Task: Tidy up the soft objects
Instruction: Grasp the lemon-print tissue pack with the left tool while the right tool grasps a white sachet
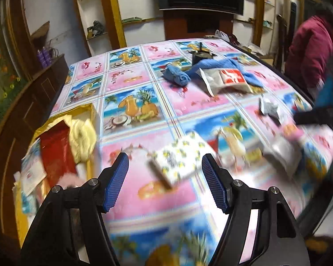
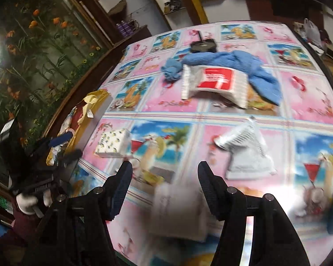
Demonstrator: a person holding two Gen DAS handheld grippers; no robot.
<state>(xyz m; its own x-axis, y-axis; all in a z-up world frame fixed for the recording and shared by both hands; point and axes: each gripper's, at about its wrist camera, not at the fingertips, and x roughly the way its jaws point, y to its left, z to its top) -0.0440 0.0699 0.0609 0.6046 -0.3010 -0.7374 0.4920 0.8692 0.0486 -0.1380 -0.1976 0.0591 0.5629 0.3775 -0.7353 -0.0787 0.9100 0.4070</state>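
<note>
Reaching for the lemon-print pack (image 1: 179,157), which lies on the table (image 1: 131,75) just beside the gold box (image 1: 86,110), the spread, empty left hand-held gripper (image 1: 165,173) should straddle it squarely before pinching.

Glossy printed tablecloth (image 1: 144,88); fluffy blue cloth towel (image 1: 228,64); ribbed claw pads (image 1: 116,181).

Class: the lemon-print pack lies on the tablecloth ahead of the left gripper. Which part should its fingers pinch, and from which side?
Pinch the lemon-print pack across its two long sides, near the middle, coming down from above. It lies flat and slightly askew on the tablecloth, and the open left gripper probably spans its width. Blur hides the exact edges.
</note>
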